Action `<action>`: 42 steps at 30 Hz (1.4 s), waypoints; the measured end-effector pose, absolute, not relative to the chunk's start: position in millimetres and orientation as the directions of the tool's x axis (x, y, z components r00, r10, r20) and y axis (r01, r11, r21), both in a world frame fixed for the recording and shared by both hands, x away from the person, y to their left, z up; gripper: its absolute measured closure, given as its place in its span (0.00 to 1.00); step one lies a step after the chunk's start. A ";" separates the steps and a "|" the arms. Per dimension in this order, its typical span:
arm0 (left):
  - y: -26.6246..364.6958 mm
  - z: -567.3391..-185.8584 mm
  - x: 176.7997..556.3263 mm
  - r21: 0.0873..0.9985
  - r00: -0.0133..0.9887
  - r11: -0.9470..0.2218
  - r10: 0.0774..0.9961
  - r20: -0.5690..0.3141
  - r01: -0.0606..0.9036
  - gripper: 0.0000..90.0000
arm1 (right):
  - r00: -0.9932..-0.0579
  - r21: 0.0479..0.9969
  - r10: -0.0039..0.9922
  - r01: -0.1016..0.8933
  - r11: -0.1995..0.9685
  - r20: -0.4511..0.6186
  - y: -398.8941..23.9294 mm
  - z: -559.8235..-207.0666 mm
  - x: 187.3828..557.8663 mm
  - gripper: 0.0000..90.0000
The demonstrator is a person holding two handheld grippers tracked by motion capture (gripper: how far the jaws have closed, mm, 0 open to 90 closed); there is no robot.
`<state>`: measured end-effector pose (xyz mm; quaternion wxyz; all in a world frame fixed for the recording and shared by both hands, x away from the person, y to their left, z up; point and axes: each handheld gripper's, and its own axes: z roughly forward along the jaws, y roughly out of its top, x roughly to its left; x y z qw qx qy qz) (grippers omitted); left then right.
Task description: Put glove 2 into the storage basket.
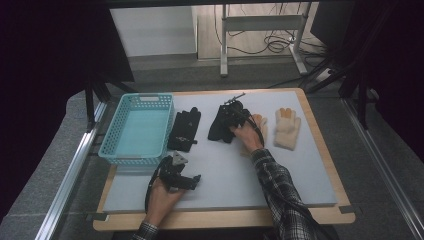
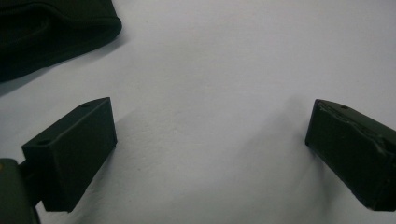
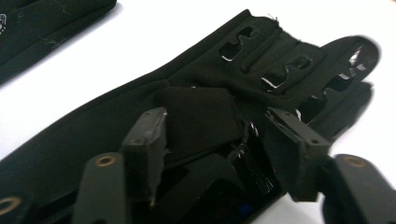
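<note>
Two black gloves lie on the grey mat (image 1: 225,175): one (image 1: 184,129) beside the basket, the other (image 1: 219,126) to its right. My right gripper (image 1: 227,119) is down on the right-hand black glove (image 3: 196,74). Its jaws (image 3: 217,135) straddle a raised fold of the fabric; the fold lies against one pad, with a gap at the other. The second black glove (image 3: 42,28) shows at the top left of the right gripper view. My left gripper (image 1: 196,181) rests low on the mat near the front, its jaws (image 2: 210,144) wide apart with bare mat between. A black glove edge (image 2: 46,32) lies beyond them.
A light blue plastic basket (image 1: 111,155) stands empty at the mat's left side. Two cream fleecy gloves (image 1: 287,127) (image 1: 261,125) lie to the right of the black ones. A wooden board edge (image 1: 320,215) frames the mat.
</note>
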<state>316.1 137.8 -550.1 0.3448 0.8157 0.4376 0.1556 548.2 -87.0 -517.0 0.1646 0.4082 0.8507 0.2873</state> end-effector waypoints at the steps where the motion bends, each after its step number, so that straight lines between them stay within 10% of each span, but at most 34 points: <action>1: 137.8 -550.1 316.1 0.699 0.569 -0.379 0.821 -0.048 0.607 0.03 | -0.613 0.623 0.789 0.600 0.502 -0.046 -87.0 -517.0 548.2 0.49; 9: 137.9 -550.0 316.3 0.698 0.568 -0.379 0.821 -0.049 0.608 0.03 | -0.618 0.626 0.785 0.632 0.457 0.050 -87.6 -516.7 547.9 0.90; 26: 137.9 -550.1 316.2 0.698 0.567 -0.379 0.822 -0.049 0.608 0.03 | -0.701 0.703 0.712 0.530 0.475 0.048 -99.4 -472.8 514.3 0.91; 42: 137.8 -550.0 316.2 0.699 0.566 -0.377 0.823 -0.048 0.607 0.03 | -0.810 0.774 0.583 0.410 0.483 0.065 -108.4 -449.0 389.4 0.90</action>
